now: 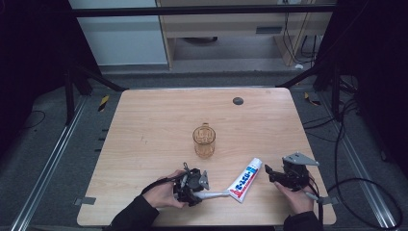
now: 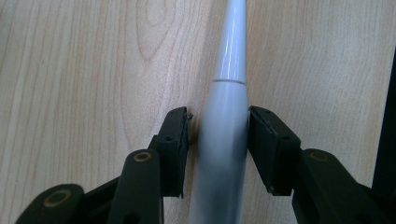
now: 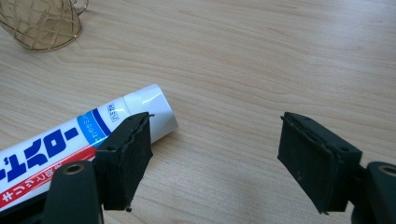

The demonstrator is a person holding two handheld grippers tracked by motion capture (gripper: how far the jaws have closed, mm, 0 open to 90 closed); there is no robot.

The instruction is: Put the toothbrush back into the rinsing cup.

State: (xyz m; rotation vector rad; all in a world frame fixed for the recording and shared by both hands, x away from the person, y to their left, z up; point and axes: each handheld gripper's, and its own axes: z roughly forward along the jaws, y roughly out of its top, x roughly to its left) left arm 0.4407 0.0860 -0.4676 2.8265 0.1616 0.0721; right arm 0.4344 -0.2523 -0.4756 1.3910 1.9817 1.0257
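Wooden table (image 1: 154, 120) carried three loose things and nothing was off it yet.

Toothpaste tube (image 1: 245, 179) lay flat between the two grippers. Its cap end sat just beside the right gripper (image 1: 268, 173) and its flat end pointed toward the left gripper (image 1: 201, 192). In the right gripper view the cap end (image 3: 149, 105) sat just past the left-hand jaw tip and outside the gap, not between the jaws. The right gripper (image 3: 217, 121) was spread wide with bare table between the pads, pinching nothing.

Amber cup (image 1: 204, 141) stood upright beyond both grippers, nearer the left one and well apart from the right. It looked empty from above, though I couldn't tell for sure.

White handle (image 1: 211, 195), slim and toothbrush-like, lay flat running out from the left gripper toward the tube's flat end. Couldn't tell whether the two touched. In the left gripper view the handle (image 2: 224, 140) sat between the jaws, which were about half spread. One pad was close against it and a sliver of table showed at the other, so I read it as bracketed, not pinched.

Small black disc (image 1: 237, 101) sat far beyond the cup and wasn't in play.

Progress judged early:
- Done: left gripper was lined up on the handle.
- Left: the squeeze and the lift of the handle.
- Probably left too: dropping the handle in the cup and dealing with the tube, going by the layout.
- Right gripper was parked by the tube with no grasp started.
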